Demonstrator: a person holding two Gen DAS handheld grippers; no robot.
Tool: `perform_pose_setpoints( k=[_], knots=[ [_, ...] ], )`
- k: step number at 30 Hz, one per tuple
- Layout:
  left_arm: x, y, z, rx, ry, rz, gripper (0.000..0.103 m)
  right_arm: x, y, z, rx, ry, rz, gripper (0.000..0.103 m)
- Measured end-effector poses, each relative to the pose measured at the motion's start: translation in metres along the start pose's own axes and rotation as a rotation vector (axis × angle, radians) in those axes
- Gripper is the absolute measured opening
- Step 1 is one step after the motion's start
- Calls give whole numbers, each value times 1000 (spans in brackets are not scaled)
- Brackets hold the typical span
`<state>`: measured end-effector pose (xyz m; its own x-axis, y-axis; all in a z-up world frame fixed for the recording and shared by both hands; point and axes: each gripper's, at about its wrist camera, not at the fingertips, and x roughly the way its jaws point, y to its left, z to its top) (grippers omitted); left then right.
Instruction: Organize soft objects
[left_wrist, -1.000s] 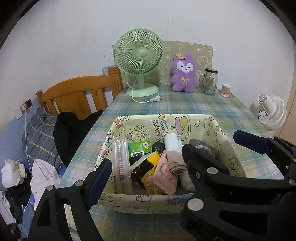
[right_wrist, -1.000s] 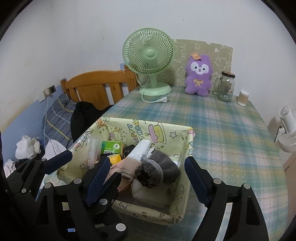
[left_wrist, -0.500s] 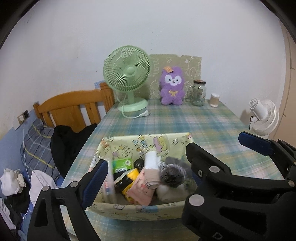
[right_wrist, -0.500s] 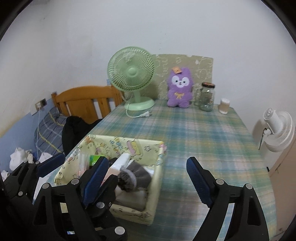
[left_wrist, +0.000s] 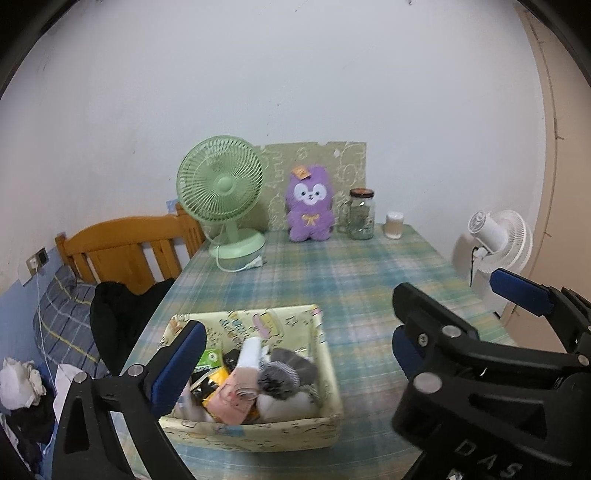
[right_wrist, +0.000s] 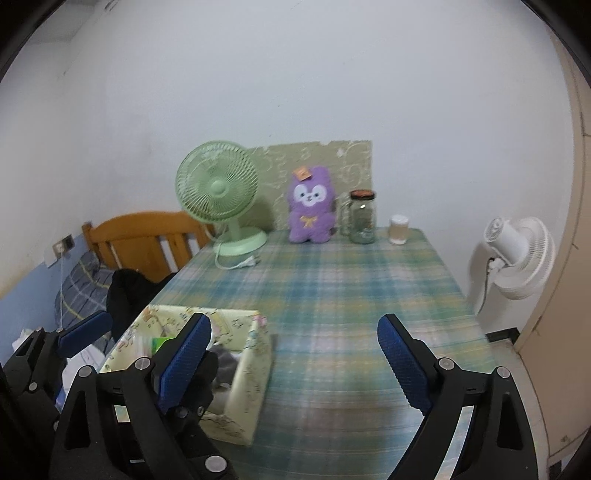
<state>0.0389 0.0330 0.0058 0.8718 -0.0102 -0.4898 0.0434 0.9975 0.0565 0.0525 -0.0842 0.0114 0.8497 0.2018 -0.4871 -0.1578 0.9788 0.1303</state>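
Yellow printed fabric bin (left_wrist: 255, 430) near left on plaid table already packed with rolled socks (left_wrist: 282, 373); left gripper (left_wrist: 295, 354), right gripper (right_wrist: 293, 356) empty, jaws opening; purple plush (left_wrist: 309, 202) untouched far back, possibly left.

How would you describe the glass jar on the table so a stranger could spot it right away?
Look to the far edge of the plaid table, against the wall. Right of the purple plush toy stands the glass jar, the only clear container with a dark lid, taller than the small white-capped container beside it.

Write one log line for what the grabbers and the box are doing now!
left gripper: opening, empty | right gripper: opening, empty | yellow box: on table, filled with soft things
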Motion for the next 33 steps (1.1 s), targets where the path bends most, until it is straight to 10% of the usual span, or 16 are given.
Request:
perform_pose_setpoints(
  k=[33],
  knots=[
    [-66, -26, 11, -31, -135, -36, 103, -111, -65, 1, 45, -197, -175, 101]
  ],
)
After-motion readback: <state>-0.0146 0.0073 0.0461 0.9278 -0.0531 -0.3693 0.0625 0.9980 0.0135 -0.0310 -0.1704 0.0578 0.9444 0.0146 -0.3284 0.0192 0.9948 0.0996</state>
